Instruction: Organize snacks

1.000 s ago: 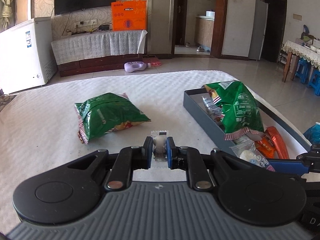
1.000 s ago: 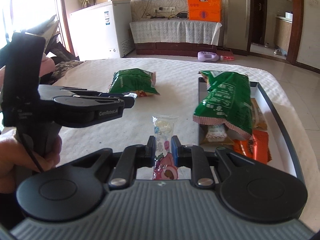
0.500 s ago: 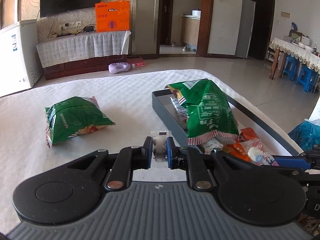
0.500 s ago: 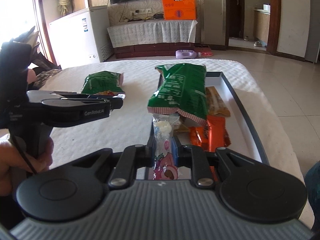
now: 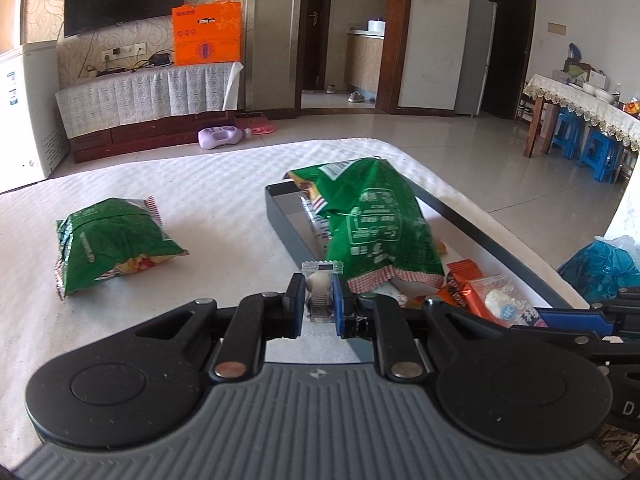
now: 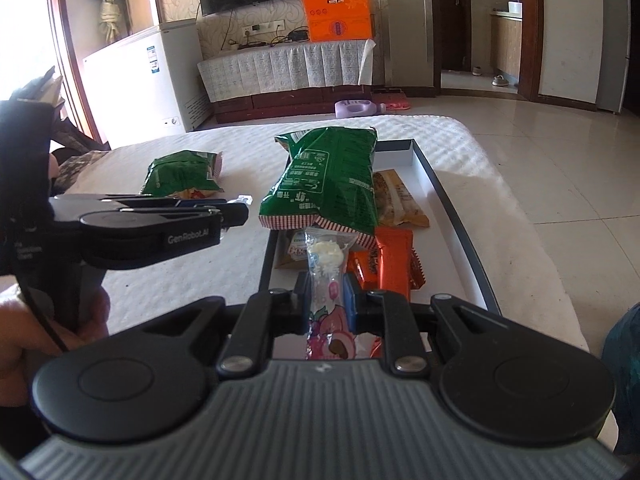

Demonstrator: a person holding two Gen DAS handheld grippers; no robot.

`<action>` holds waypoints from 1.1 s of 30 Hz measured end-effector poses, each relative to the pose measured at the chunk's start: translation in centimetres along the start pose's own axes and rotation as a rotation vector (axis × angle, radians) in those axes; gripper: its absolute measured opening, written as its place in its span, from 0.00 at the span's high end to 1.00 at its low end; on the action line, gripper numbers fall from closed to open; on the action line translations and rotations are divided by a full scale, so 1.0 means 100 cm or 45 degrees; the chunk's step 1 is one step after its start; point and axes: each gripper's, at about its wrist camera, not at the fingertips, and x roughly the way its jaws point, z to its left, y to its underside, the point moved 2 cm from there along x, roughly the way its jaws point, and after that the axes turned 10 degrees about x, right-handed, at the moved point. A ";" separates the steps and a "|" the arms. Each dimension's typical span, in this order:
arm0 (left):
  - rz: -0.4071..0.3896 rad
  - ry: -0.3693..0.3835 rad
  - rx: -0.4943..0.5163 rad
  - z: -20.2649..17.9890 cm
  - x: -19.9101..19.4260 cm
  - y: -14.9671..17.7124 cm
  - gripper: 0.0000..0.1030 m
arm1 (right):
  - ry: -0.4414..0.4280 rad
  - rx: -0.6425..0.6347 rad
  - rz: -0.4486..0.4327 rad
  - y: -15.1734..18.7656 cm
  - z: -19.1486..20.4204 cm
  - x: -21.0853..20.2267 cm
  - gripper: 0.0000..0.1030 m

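Note:
My left gripper (image 5: 318, 286) is shut on a small clear-wrapped candy (image 5: 320, 300), held just above the near left edge of the dark tray (image 5: 288, 236). My right gripper (image 6: 326, 294) is shut on a long clear snack packet with a white ball and pink print (image 6: 326, 264), held over the tray's near end (image 6: 452, 216). A big green chip bag (image 5: 376, 216) lies in the tray on orange bars (image 6: 394, 264) and other snacks. A second green chip bag (image 5: 108, 244) lies on the white table to the left.
The table wears a white textured cloth (image 5: 208, 184). The left gripper shows in the right wrist view (image 6: 160, 228), left of the tray. A blue plastic bag (image 5: 600, 264) sits off the table's right edge. Beyond lie floor, a freezer and a TV stand.
Both grippers have moved right with their snacks, from over the bare cloth to the tray. The right gripper's packet now hangs over the tray's contents.

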 end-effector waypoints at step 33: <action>0.016 0.121 0.027 -0.052 0.054 -0.009 0.38 | 0.074 0.081 0.026 -0.002 -0.034 0.011 0.81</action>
